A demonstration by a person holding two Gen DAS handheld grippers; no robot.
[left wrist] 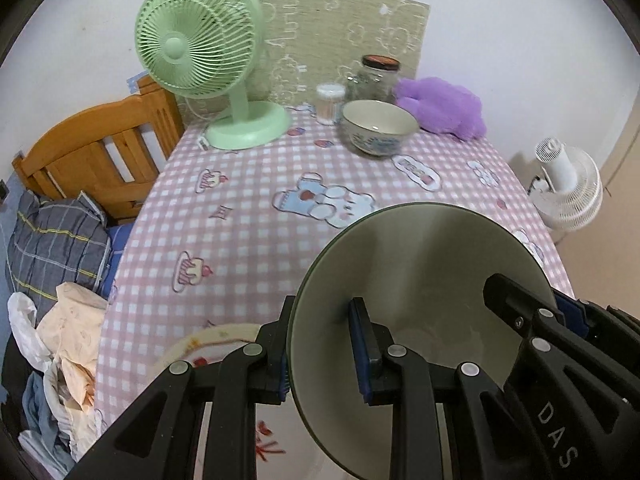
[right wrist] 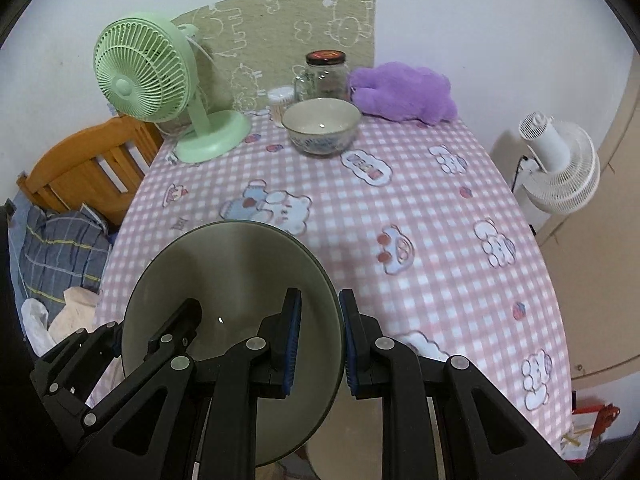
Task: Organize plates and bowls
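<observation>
i pinch wide grey-green ceramic bowl (left wrist: pixel 424 280) by opposite rims, left gripper (left wrist: pixel 326 350) and right gripper (right wrist: pixel 318 346) both clamped on it, steadying carry toward far patterned white bowl (right wrist: pixel 321 127).

Tablecloth (right wrist: pixel 440 240): pink-and-white check with cartoon prints in blue, white and red. Held bowl (right wrist: pixel 224 280): grey-green, plain, dark rim. Far bowl (right wrist: pixel 322 128): cream inside, blue floral pattern outside. Desk fan (left wrist: pixel 196 36): pale green. Plush toy (right wrist: pixel 400 92): purple. Jar (right wrist: pixel 326 74): clear glass, dark lid. Both grippers, left (left wrist: pixel 324 352) and right (right wrist: pixel 318 344): black with blue pads. Second fan (right wrist: pixel 560 168): white.
</observation>
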